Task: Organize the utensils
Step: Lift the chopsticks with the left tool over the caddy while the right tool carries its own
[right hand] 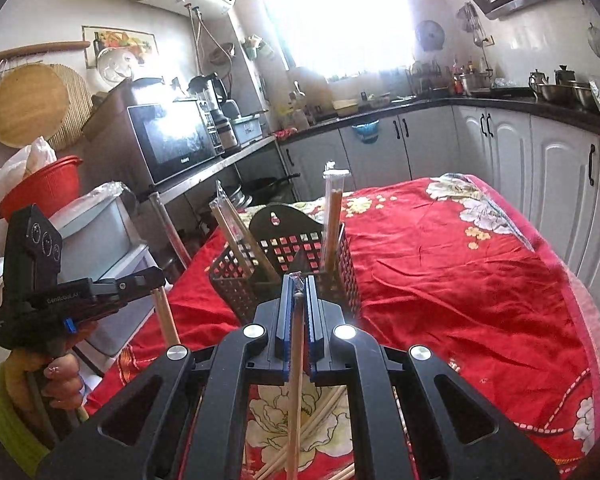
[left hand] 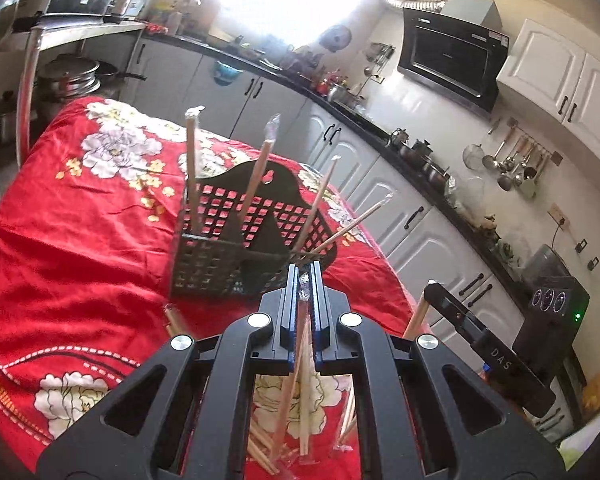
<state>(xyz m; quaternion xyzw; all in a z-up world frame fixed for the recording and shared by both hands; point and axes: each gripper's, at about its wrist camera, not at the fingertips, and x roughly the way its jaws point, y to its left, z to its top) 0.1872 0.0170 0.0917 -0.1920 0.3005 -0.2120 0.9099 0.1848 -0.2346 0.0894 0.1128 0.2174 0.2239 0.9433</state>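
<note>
A black lattice utensil basket (left hand: 220, 264) stands on the red flowered cloth (left hand: 60, 240), with several wrapped chopstick pairs (left hand: 192, 168) leaning upright in it. My left gripper (left hand: 304, 276) is just in front of the basket and above the cloth, shut on a wrapped chopstick pair (left hand: 300, 360) that hangs down. My right gripper (right hand: 299, 284) is likewise near the basket (right hand: 340, 272), shut on a chopstick pair (right hand: 295, 368). Each gripper shows in the other's view: the right gripper (left hand: 434, 290), the left gripper (right hand: 156, 276). Loose chopsticks (right hand: 320, 412) lie on the cloth below.
A person's hand (right hand: 60, 380) holds the left gripper's handle. Grey kitchen cabinets (left hand: 420, 216) and a dark counter with pots run along the table's far and right sides. A metal shelf with a microwave (right hand: 168, 140) stands to the left.
</note>
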